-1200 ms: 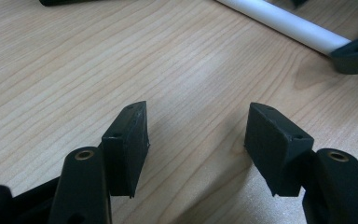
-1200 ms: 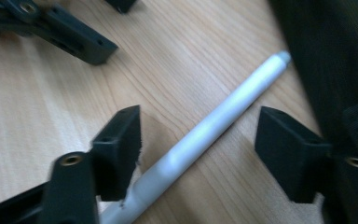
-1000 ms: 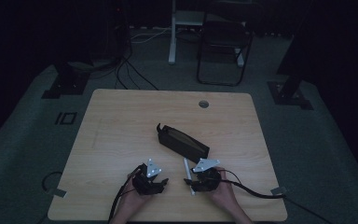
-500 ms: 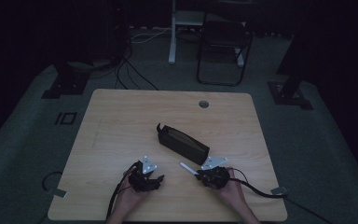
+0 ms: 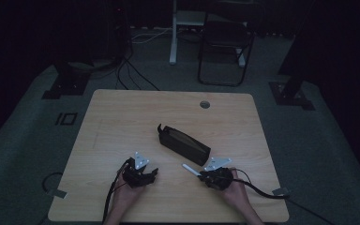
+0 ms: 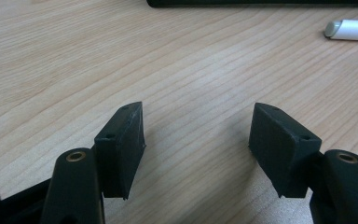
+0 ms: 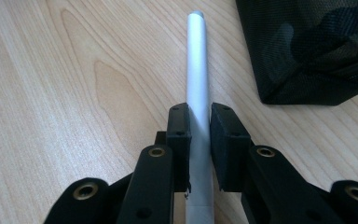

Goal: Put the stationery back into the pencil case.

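Two claws work near the table's point(image 5: 122, 117) front edge. The right gripper point(image 7: 199, 122) has just closed and is clamped on the white pen point(image 7: 197, 65), whose free end juts out ahead of its jaws, with the dark pouch point(image 7: 317, 46) just beyond and to one side. A second ago those jaws stood wider. The left gripper point(image 6: 196, 135) has just been opening, nothing between its pads, the pen tip lying well ahead. The pen looks secured, probably ready to lift toward the pouch.
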Motion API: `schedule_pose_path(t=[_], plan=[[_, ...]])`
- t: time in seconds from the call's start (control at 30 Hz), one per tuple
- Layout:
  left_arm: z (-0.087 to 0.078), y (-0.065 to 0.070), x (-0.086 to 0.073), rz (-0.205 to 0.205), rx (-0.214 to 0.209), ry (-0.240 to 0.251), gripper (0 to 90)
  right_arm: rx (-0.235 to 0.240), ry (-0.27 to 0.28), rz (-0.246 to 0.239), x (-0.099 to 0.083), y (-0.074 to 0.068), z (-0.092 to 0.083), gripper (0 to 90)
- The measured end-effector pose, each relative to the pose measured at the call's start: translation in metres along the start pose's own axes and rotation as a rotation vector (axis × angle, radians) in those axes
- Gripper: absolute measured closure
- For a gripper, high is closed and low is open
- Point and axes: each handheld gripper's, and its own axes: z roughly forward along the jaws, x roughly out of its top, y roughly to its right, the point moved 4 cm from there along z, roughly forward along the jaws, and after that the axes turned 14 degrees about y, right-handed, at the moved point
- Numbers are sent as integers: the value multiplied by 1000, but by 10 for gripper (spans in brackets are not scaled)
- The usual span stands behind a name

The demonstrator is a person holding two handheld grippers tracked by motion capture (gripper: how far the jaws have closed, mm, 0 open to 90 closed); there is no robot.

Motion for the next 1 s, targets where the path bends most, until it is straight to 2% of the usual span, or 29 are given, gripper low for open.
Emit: schedule_pose_path(t=[0.33, 0.53, 1.0], plan=[[2, -3, 1, -9, 17, 0, 342, -1, -4, -3, -1, -1, -2, 785], [3, -5, 1, -19, 37, -7, 303, -1, 13, -6, 3, -2, -5, 786], [3, -5, 1, -21, 44, -10, 288, 5, 33, -16, 9, -6, -13, 786]])
